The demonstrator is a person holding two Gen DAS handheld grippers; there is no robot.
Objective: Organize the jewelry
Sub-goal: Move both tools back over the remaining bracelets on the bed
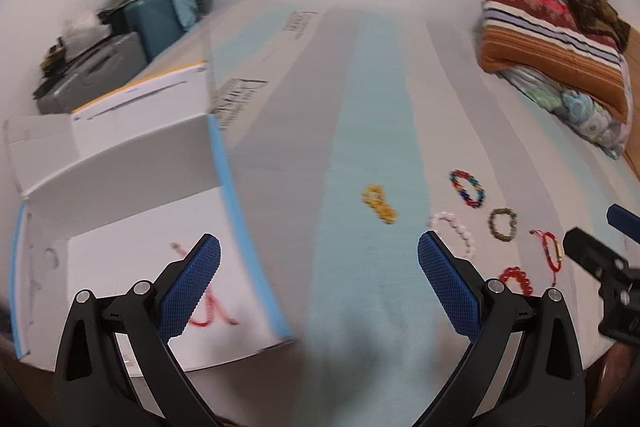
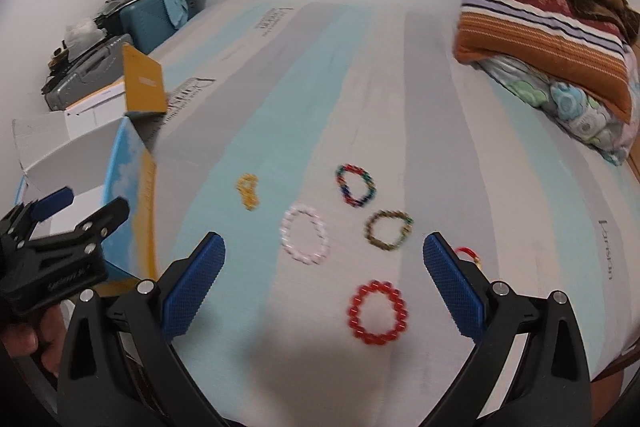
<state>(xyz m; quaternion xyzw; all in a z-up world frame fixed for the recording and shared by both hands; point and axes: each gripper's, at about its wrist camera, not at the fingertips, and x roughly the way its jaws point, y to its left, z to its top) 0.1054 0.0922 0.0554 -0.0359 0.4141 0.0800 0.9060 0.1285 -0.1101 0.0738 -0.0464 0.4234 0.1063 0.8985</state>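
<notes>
Several bracelets lie on a striped bedsheet (image 2: 360, 87): yellow (image 2: 248, 191), multicolour (image 2: 356, 185), white (image 2: 305, 240), olive (image 2: 389, 229), red bead (image 2: 378, 311) and a red cord one (image 2: 468, 254) partly behind my right finger. An open white box (image 1: 132, 259) at left holds a red cord necklace (image 1: 208, 303). My left gripper (image 1: 319, 283) is open and empty, straddling the box's blue edge. My right gripper (image 2: 324, 285) is open and empty above the white and red bracelets. In the left wrist view the bracelets lie right of the gripper, the yellow one (image 1: 378, 203) nearest ahead.
Folded striped blankets (image 2: 552, 27) are stacked at the bed's far right. Suitcases (image 2: 148, 15) and clutter stand by the wall at far left. The box's lid flaps (image 2: 142, 85) stand up. The other gripper shows at each view's edge (image 2: 60, 251).
</notes>
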